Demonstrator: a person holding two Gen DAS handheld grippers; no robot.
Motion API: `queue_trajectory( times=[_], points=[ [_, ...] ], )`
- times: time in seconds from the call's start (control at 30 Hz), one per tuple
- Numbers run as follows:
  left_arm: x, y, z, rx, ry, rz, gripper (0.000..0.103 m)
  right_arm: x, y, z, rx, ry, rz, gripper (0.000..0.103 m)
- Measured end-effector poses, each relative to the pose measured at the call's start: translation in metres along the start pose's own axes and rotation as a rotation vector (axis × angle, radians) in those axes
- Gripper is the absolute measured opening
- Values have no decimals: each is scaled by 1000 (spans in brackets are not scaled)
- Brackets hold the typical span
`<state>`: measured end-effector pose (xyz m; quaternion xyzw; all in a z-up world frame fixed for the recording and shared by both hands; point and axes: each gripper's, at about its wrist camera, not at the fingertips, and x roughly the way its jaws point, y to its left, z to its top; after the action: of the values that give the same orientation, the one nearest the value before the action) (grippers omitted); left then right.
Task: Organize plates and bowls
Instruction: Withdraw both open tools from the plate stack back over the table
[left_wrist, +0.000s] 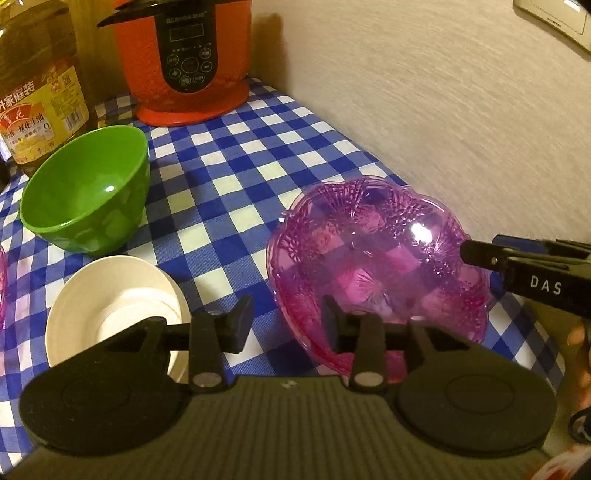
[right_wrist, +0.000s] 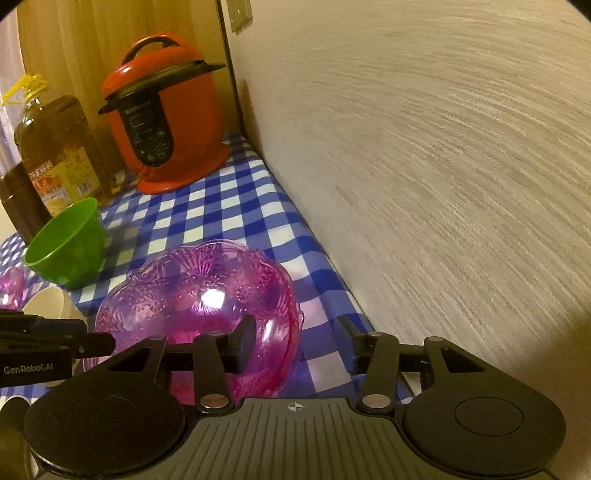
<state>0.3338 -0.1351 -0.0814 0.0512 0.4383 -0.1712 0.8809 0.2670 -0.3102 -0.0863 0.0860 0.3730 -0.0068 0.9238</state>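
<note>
A round red electric cooker (left_wrist: 184, 70) with a black button panel stands at the back, on a blue and white checked tablecloth (left_wrist: 236, 155); a big clear plastic bottle of yellow oil (left_wrist: 37, 92) stands beside it; a pale wall (left_wrist: 424, 110) runs along one side.

The purple bowl (left_wrist: 376, 266) looks like clear tinted plastic, glossy, with a raised lacy pattern pressed into its wall and a scalloped rim. The green bowl (left_wrist: 86, 192) is opaque plastic, smooth and shiny, catching a small highlight inside. The white bowl (left_wrist: 110, 306) has a smooth, duller cream finish; plastic or ceramic cannot be told. The tablecloth (left_wrist: 236, 162) is blue-and-white checked cloth, matt. The red cooker (left_wrist: 184, 59) has a glossy shell with a black panel and black rim. The oil bottle (left_wrist: 37, 96) is clear plastic with a glossy printed label. The wall (left_wrist: 443, 110) is matt and finely streaked. The left gripper (left_wrist: 288, 325) and right gripper (right_wrist: 295, 345) are matt black plastic with small bright metal pins.
</note>
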Motion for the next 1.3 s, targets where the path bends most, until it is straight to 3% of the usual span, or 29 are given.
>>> queue_trajectory(
  times=[0.33, 0.67, 1.0, 1.3],
  points=[
    [-27, 1, 0, -26, -43, -5, 36, -21, 7, -4, 1, -3, 14, 47],
    [-85, 3, -10, -52, -94, -11, 36, -73, 25, -6, 36, -11, 58, 47],
    [-154, 14, -42, -103, -143, 2, 36, -132, 58, -18, 60, -32, 125, 47],
    [-215, 29, -86, -146, -179, 66, 42, -173, 95, -42, 33, -34, 190, 47]
  ],
)
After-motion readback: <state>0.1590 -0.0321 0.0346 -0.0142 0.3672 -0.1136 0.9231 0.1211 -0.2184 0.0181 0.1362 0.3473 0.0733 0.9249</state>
